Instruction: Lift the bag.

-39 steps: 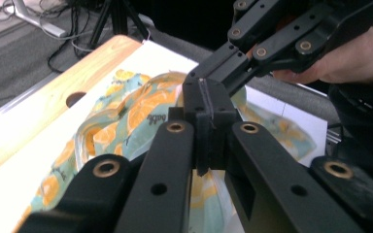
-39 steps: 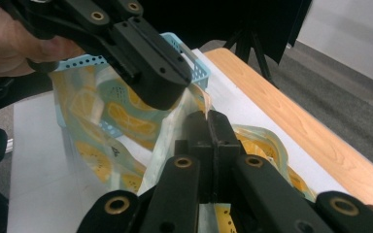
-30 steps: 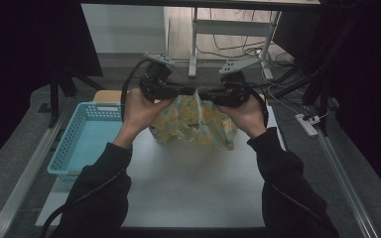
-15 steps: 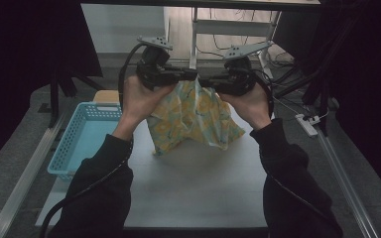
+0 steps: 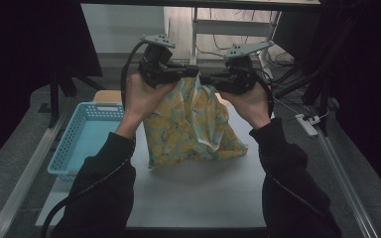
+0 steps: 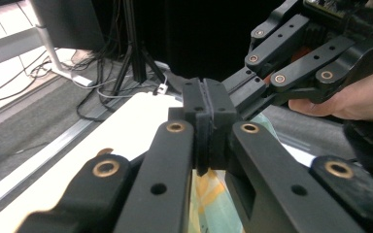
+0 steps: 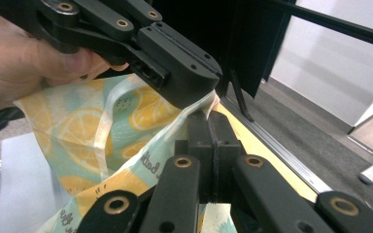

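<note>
Two sleeves are coming in from the near edge of the high view, and I am working a gripper in each hand above the white table. Both hands are holding a lemon-print cloth up between them, so that it is hanging down with its lower edge resting on the table near the middle. I am keeping the left gripper clenched on the cloth's top edge; in the left gripper view its jaws are pressing together with the yellow and mint fabric hanging just below them. I am holding the right gripper clamped on the same top edge, just beside the left one, and in the right gripper view its jaws are pinching a fold of the cloth while the other gripper is gripping it just above. To my left a light blue basket is sitting on the table beside the cloth, with a tan board lying just beyond it. Farther off, grey cables are trailing across the floor past the table's far edge.
</note>
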